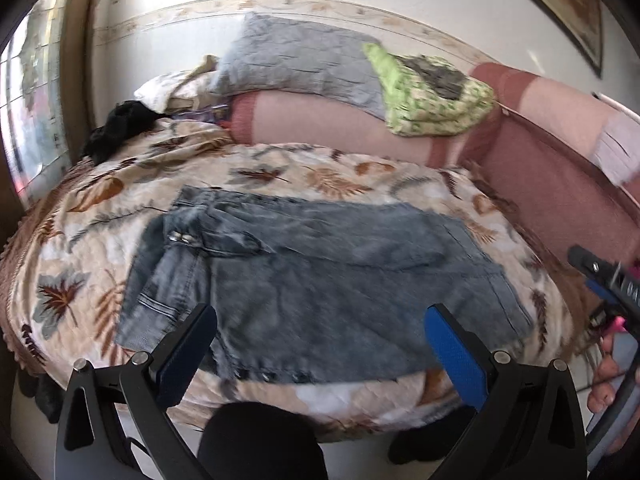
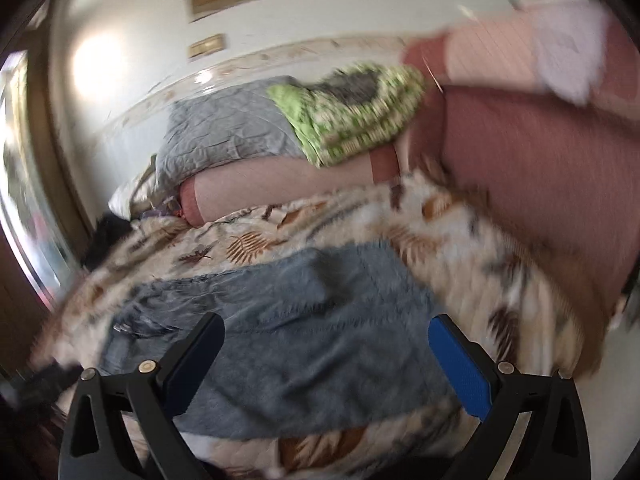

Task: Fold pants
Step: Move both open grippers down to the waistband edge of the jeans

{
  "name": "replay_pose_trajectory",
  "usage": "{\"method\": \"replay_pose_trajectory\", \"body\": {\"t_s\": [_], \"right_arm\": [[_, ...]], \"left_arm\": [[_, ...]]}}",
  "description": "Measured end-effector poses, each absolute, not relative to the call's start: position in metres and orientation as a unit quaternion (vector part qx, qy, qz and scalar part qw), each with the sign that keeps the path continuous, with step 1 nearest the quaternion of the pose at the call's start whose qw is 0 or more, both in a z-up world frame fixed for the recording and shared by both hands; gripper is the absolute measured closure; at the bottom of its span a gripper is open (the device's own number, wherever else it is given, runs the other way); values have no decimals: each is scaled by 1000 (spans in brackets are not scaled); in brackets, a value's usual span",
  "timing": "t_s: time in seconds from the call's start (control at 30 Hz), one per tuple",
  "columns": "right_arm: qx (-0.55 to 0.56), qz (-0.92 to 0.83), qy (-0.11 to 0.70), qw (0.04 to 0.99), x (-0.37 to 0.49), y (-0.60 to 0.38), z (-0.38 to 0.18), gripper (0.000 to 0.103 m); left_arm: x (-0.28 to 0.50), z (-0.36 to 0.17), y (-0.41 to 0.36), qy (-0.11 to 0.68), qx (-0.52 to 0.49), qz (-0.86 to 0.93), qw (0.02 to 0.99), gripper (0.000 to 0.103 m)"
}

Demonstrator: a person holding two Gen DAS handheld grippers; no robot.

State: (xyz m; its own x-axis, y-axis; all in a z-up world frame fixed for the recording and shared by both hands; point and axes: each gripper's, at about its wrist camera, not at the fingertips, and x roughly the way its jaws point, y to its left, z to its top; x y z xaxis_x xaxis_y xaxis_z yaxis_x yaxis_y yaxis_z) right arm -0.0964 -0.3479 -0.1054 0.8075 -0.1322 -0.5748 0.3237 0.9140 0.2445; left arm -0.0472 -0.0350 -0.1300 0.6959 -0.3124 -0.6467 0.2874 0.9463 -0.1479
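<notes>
Faded blue jeans (image 1: pixel 320 276) lie folded into a compact rectangle on the leaf-patterned bedspread (image 1: pixel 100 208), waistband and buttons at the left. My left gripper (image 1: pixel 320 344) is open and empty, hovering above the near edge of the jeans. My right gripper (image 2: pixel 324 356) is open and empty too, above the right half of the jeans (image 2: pixel 312 320). The right gripper's body also shows at the right edge of the left wrist view (image 1: pixel 608 280), held by a hand. The right wrist view is blurred by motion.
A pink bolster (image 1: pixel 340 124) lies along the wall with a grey quilted pillow (image 1: pixel 296 56) and a folded green blanket (image 1: pixel 432 92) on top. A black garment (image 1: pixel 116 128) sits at the bed's far left. A maroon sofa back (image 1: pixel 540 176) borders the right.
</notes>
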Motion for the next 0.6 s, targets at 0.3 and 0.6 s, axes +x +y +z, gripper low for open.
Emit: {"method": "replay_pose_trajectory", "body": {"t_s": [0.3, 0.6], "right_arm": [[274, -26, 348, 896, -133, -305, -146, 0], [261, 43, 362, 894, -136, -271, -156, 0]], "left_arm": [[-51, -152, -21, 421, -56, -133, 896, 0], [-52, -154, 5, 417, -82, -81, 902, 0]]}}
